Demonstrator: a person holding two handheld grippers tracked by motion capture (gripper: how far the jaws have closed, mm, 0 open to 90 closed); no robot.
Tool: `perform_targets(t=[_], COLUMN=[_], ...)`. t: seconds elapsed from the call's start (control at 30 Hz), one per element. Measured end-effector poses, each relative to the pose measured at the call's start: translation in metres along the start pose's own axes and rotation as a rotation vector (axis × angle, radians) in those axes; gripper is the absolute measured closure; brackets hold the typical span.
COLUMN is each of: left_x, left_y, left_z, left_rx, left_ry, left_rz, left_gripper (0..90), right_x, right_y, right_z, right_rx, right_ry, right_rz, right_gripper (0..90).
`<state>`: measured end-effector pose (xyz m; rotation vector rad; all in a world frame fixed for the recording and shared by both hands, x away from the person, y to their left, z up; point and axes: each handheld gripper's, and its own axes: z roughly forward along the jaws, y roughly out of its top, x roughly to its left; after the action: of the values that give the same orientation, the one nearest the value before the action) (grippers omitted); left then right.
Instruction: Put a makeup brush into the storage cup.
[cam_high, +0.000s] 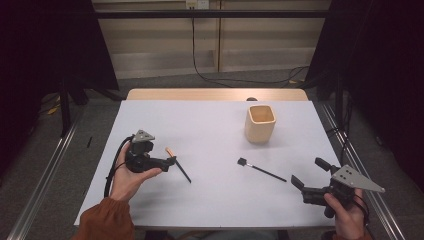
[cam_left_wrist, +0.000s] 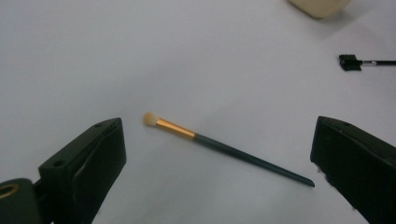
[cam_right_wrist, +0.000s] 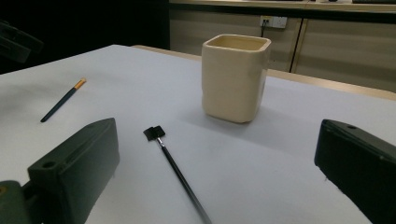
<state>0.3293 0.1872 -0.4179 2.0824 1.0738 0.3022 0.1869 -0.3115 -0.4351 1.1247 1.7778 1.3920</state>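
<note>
Palm-up, the left tool (cam_high: 172, 161) hovers spread over the gold-banded brush (cam_left_wrist: 205, 140); right tool (cam_high: 306, 179) spread too.

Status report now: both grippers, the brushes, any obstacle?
Left gripper open over gold-banded brush, not touching. Right gripper open, black-headed brush ahead. Beige cup beyond, nothing between.

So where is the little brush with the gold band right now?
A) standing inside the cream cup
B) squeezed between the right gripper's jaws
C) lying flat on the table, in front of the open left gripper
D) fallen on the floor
C: the gold-banded brush lies flat on the table, in front of the left gripper, whose jaws stand wide apart and touch nothing.
</note>
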Motion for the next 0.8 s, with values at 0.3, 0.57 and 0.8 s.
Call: perform_targets(t=[0.3,0.57,0.8], left_x=[0.003,-0.004,-0.010], left_y=[0.010,0.010,0.012], left_z=[0.016,0.021,0.028], left_rx=[0.137,0.235,0.289], left_ry=[0.016,0.007,0.008], left_rz=[-0.060,-0.126,-0.184], left_gripper=[10.4,16.0,22.5], right_x=[0.000,0.000,0.000], right_y=[0.000,0.000,0.000], right_z=[0.000,0.000,0.000], right_rx=[0.002,0.002,0.005], right_ry=[0.002,0.005,0.007], right_rz=[0.000,0.001,-0.005], right_gripper=[0.0,0.0,0.0])
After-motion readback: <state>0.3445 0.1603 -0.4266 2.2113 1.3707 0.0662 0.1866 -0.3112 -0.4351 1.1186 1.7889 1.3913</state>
